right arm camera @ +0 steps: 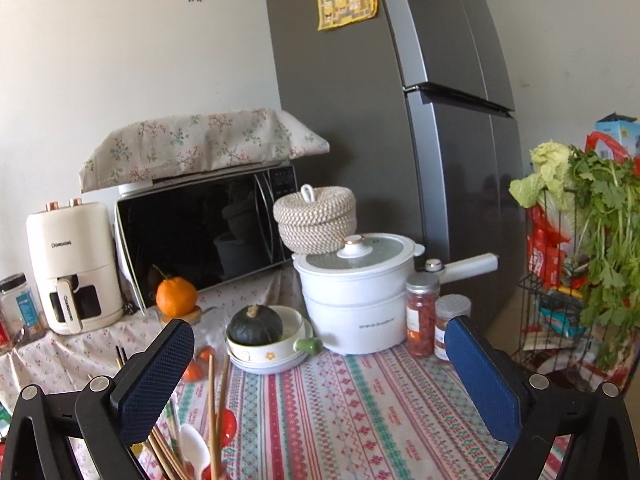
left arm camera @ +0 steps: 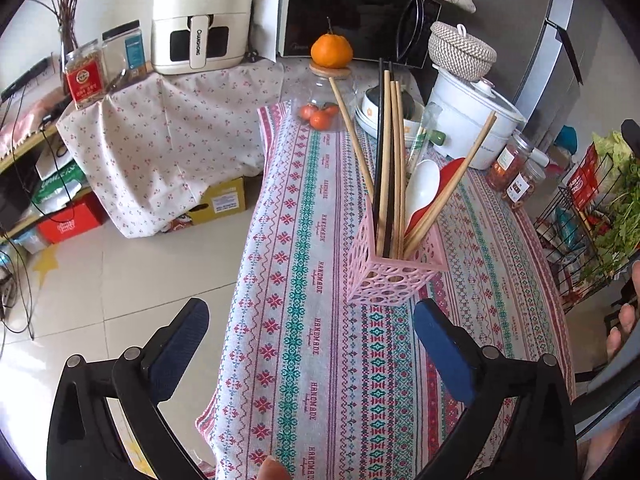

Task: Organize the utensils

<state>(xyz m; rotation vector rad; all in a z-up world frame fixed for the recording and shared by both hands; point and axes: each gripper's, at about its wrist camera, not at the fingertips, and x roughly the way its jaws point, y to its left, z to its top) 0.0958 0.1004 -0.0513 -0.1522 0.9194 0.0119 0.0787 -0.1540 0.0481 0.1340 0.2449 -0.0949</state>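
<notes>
The pink lattice holder [left arm camera: 394, 264] stands upright on the patterned tablecloth [left arm camera: 304, 320], packed with wooden and black chopsticks [left arm camera: 386, 160], a white spoon [left arm camera: 420, 190] and a red spoon [left arm camera: 448, 176]. The left gripper [left arm camera: 310, 322] hangs just short of it, jaws spread wide and empty, the holder at its one o'clock. The right gripper [right arm camera: 318, 336] is also spread and empty, the chopsticks [right arm camera: 214, 408] low at its seven o'clock, the white pot [right arm camera: 354, 300] at twelve.

We see bench [left arm camera: 304, 320] under patterned cloth: pink holder [left arm camera: 394, 268], white pot [right arm camera: 356, 304], bowl [right arm camera: 272, 350], two jars [right arm camera: 434, 316].
</notes>
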